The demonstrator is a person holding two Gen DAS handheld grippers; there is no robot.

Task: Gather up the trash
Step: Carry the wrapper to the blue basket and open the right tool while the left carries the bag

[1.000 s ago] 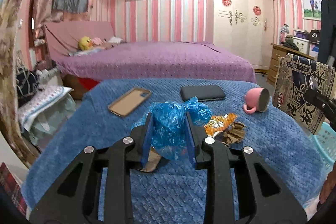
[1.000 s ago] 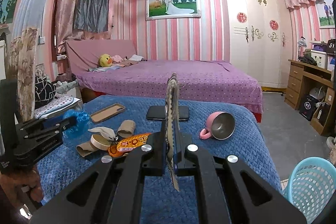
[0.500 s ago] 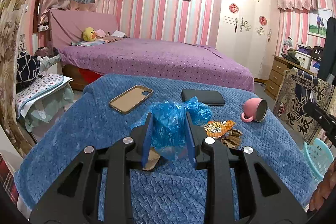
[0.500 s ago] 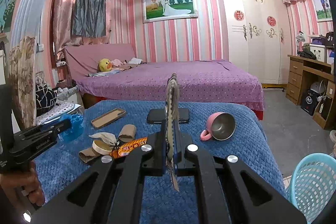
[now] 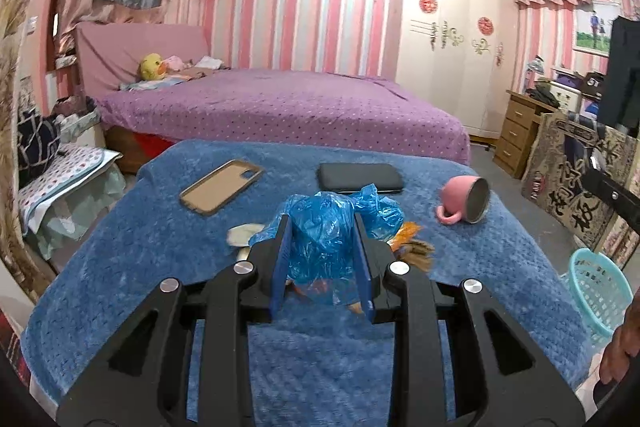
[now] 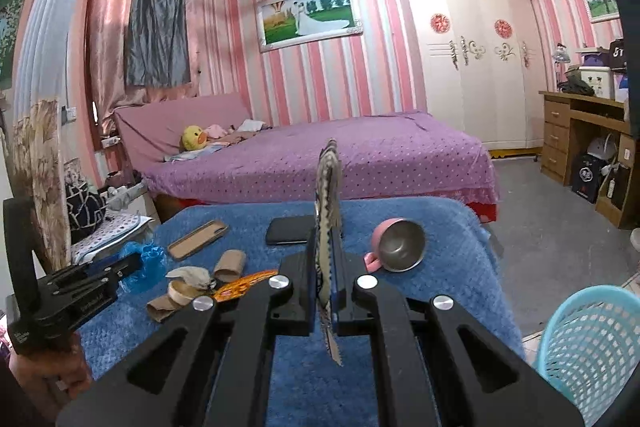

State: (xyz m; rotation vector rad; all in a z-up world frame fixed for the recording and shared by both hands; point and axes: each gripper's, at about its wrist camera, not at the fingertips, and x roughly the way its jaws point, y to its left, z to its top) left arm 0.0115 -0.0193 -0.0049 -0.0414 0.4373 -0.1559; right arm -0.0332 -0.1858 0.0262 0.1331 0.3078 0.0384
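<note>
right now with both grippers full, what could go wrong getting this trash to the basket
The blue plastic bag is held loosely crumpled between the left gripper fingers and bulges out past them, so it might slip free on the way. The right gripper pinches the printed paper bag only by a thin edge, so it could swing or tear. The basket sits low beside the table, so a drop could miss.

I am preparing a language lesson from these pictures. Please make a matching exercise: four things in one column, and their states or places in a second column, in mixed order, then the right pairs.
Things:
1. blue plastic bag
2. pink mug
3. turquoise basket
4. patterned paper bag

States or places:
A. lying on its side on the blue blanket
B. on the floor beside the bed
C. held edge-on in the right gripper
D. between the fingers of the left gripper

Pairs: 1-D, 2-A, 3-B, 4-C
</note>
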